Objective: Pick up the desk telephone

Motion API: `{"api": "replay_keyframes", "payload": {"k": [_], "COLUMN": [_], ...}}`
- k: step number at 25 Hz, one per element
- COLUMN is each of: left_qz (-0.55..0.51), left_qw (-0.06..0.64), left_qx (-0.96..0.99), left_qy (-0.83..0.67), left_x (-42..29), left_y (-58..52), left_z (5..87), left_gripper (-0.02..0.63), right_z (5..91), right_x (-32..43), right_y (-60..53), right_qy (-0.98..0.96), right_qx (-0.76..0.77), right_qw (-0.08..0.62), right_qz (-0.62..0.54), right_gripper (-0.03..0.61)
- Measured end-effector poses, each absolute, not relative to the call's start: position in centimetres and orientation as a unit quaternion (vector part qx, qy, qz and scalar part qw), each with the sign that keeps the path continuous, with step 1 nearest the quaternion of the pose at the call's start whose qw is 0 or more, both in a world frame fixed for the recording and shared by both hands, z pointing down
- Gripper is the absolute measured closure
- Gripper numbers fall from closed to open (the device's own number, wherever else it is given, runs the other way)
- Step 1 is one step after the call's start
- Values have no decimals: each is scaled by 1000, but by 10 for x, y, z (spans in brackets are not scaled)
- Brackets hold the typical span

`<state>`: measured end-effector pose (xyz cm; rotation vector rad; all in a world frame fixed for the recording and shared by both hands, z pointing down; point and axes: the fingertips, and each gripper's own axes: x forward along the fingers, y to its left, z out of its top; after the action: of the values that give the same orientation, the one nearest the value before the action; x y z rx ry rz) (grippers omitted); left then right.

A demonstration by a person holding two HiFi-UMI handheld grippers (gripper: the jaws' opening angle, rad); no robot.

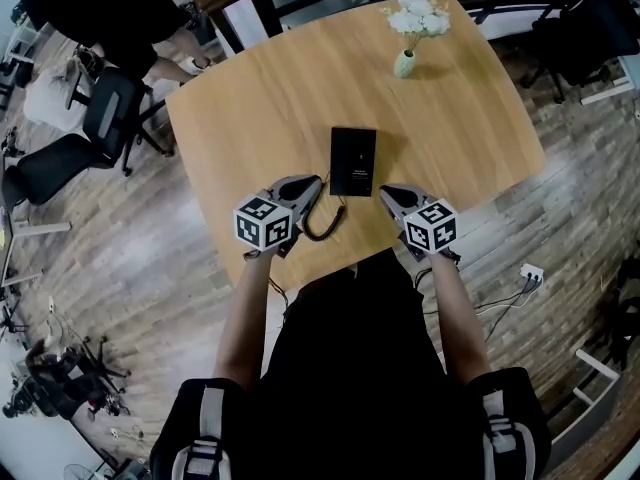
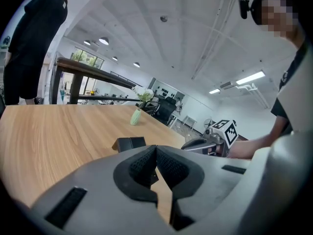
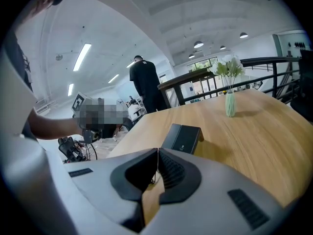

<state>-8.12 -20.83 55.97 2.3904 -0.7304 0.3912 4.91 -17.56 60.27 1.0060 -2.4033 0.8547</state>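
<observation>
Desk telephone [image 1: 353,160], black, flat on wooden bench [image 1: 270,88], near edge.
Left gripper [image 1: 316,182] at its 7 o'clock, right gripper [image 1: 384,193] at 5 o'clock, both fully closed and empty, just beside it. Flower vase [image 1: 405,63] at 1 o'clock.

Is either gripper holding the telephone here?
No, the telephone lies flat on the table between the left gripper and right gripper, whose jaws are closed on nothing.

Bare table [image 1: 260,98] flanks my desk telephone [image 1: 353,160] on both sides. Its coiled cord [image 1: 324,227] lies beside my left gripper [image 1: 316,182]; the vase [image 1: 404,64] (far edge) stands well apart.
</observation>
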Motion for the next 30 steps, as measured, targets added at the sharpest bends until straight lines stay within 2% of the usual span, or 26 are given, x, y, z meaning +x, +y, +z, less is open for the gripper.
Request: {"api": "replay_keyframes", "payload": {"k": [30], "left_qz": [248], "left_qw": [362], "left_qx": [862], "left_qy": [-253], "left_x": [-63], "left_y": [-244], "left_z": [669], "left_gripper": [591], "right_z": [691], "right_x": [49], "right_y": [-224], "right_qy": [-839], "right_qx": [304], "right_qw": [247], "right_qz": [377], "right_gripper": [554]}}
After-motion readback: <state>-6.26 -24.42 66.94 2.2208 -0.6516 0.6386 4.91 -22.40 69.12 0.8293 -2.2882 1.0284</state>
